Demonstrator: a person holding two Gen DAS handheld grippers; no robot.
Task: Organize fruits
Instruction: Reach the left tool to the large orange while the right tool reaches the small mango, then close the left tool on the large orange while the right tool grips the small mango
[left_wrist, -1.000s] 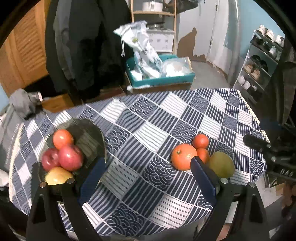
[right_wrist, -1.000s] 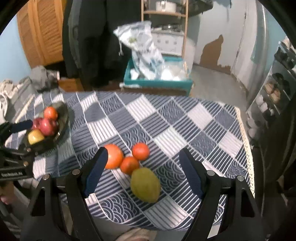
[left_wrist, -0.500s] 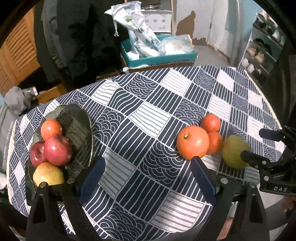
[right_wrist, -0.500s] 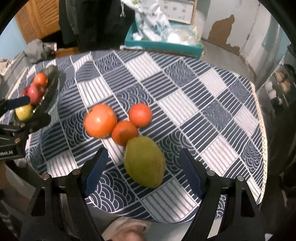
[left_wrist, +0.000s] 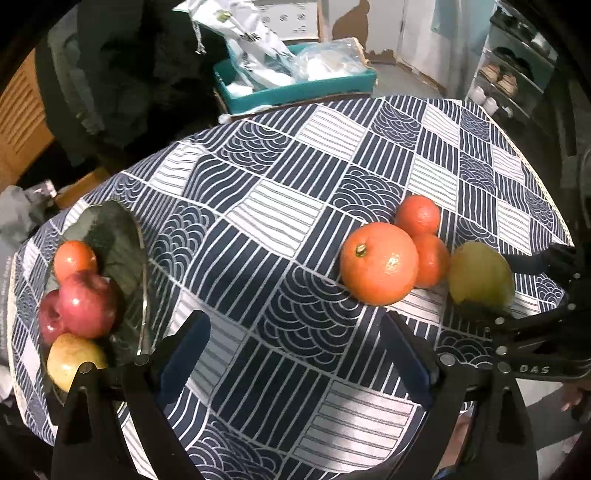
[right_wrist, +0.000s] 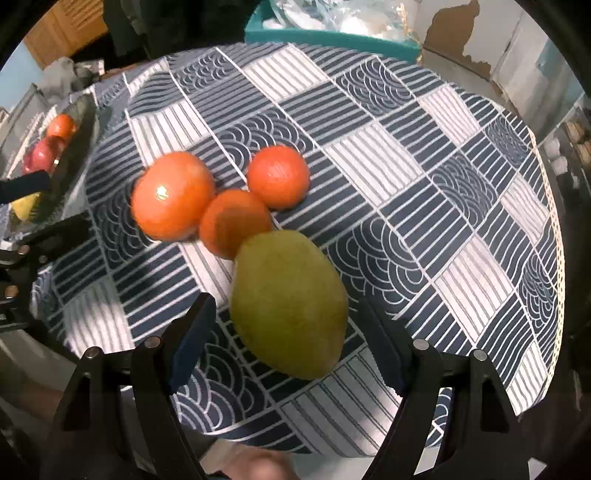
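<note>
A yellow-green mango (right_wrist: 288, 306) lies on the patterned tablecloth (right_wrist: 388, 166), between the open jaws of my right gripper (right_wrist: 284, 347), which does not touch it. It also shows in the left wrist view (left_wrist: 480, 277). Beside it lie a large orange (right_wrist: 171, 195) (left_wrist: 378, 264) and two small oranges (right_wrist: 234, 221) (right_wrist: 277, 176). A dark glass bowl (left_wrist: 122, 240) at the left holds two red apples (left_wrist: 86, 302), a yellow apple (left_wrist: 72, 360) and a small orange (left_wrist: 75, 260). My left gripper (left_wrist: 295, 350) is open and empty, above the cloth between bowl and oranges.
A teal crate (left_wrist: 295, 88) with white bags stands beyond the table's far edge. Dark coats (left_wrist: 122, 66) hang behind it. A shoe rack (left_wrist: 513, 77) stands at the right. The table's near edge lies just under both grippers.
Both grippers have moved forward and down over the table. The right gripper's open jaws now flank the mango. The fruits have not moved.
</note>
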